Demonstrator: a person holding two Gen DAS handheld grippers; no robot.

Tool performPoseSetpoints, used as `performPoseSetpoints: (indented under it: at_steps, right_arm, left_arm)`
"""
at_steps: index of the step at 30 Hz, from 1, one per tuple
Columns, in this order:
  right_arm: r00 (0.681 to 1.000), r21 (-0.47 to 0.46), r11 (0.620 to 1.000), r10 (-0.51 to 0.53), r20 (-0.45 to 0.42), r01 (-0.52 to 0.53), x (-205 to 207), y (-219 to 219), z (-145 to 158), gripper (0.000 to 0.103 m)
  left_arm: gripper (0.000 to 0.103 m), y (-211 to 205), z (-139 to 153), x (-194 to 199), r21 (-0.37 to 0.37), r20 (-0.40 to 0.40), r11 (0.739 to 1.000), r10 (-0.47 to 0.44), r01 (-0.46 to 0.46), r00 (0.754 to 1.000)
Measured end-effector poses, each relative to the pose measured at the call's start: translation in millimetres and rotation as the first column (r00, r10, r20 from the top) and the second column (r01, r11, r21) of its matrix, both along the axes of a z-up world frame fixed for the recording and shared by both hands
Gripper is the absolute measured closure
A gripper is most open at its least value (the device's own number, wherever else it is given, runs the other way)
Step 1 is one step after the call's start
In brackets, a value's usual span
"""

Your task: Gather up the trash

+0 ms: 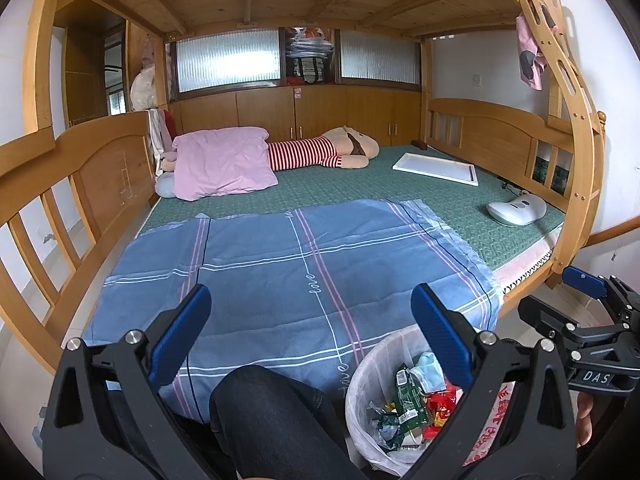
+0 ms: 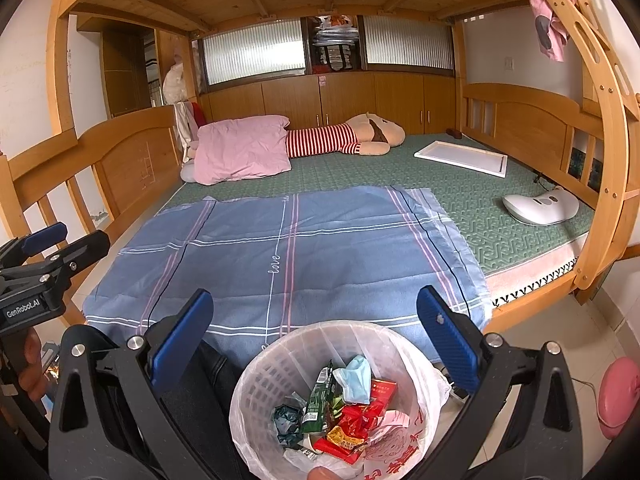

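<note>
**Both grippers spread and empty above the filled bin at the foot of the bunk bed**

At the far left stands the curved wooden headboard (image 1: 96, 176) of the honey-coloured bunk bed. Just inside it, a folded pink quilt (image 1: 224, 164) lies on the green patterned mattress (image 1: 360, 188), and a striped red-and-white plush toy (image 1: 320, 152) stretches out beside it toward the wall cabinets.

Nearer the cameras, a blue checked sheet with pink and white lines (image 1: 288, 264) is spread flat over the near half of the mattress. The left gripper (image 1: 310, 330) hangs over the sheet's front edge with its blue-padded fingers (image 1: 180, 336) wide apart and nothing between them; a knee in dark trousers (image 1: 264, 412) shows under it.

To the right of the knee, the white plastic mesh wastebasket lined with a thin clear bag (image 2: 280, 364) stands on the floor against the bed's edge. The trash is inside it: a green snack wrapper (image 2: 318, 396), a crumpled light-blue face mask (image 2: 356, 376), red packets (image 2: 374, 402) and a dark crushed foil ball (image 2: 286, 420). The right gripper (image 2: 312, 332) hovers directly over the basket, its jaws likewise spread and holding nothing.

Further right, on the mattress, lie a flat white framed board (image 2: 460, 158) and a white rounded handheld appliance (image 2: 540, 204) with its cord. At the far right rises the curved wooden ladder rail (image 2: 608, 128), with a pink cloth (image 2: 548, 28) draped high on it.
</note>
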State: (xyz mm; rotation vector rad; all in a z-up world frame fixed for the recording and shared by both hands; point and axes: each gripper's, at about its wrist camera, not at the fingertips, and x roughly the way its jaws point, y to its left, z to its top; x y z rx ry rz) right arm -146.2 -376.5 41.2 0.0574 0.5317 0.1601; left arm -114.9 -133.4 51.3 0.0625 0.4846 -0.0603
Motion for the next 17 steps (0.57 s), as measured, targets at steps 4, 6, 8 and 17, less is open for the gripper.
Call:
performPoseSetpoints:
  at_steps: [4, 6, 8, 17]
  right_arm:
    - [1.000, 0.003, 1.000, -0.003, -0.004, 0.003, 0.8, 0.0, -3.0, 0.004]
    - [1.000, 0.003, 1.000, -0.004, -0.005, 0.004, 0.5, -0.3, -3.4, 0.004]
    - [1.000, 0.005, 1.000, -0.006, -0.007, 0.006, 1.8, -0.7, -3.1, 0.003]
    - [1.000, 0.015, 1.000, -0.013, -0.013, 0.013, 3.6, -1.3, -3.0, 0.004]
  left_arm:
    - [0.003, 0.3, -1.6, 1.1, -0.005, -0.005, 1.000, -0.005, 0.005, 1.000]
    - [0.003, 1.0, -2.5, 0.6, -0.010, -0.005, 1.000, -0.003, 0.002, 1.000]
    - [0.003, 2.4, -2.0, 1.4, -0.013, -0.005, 1.000, -0.002, 0.002, 1.000]
    - [0.003, 5.2, -3.4, 7.0, -0.007, -0.010, 1.000, 0.014, -0.014, 1.000]
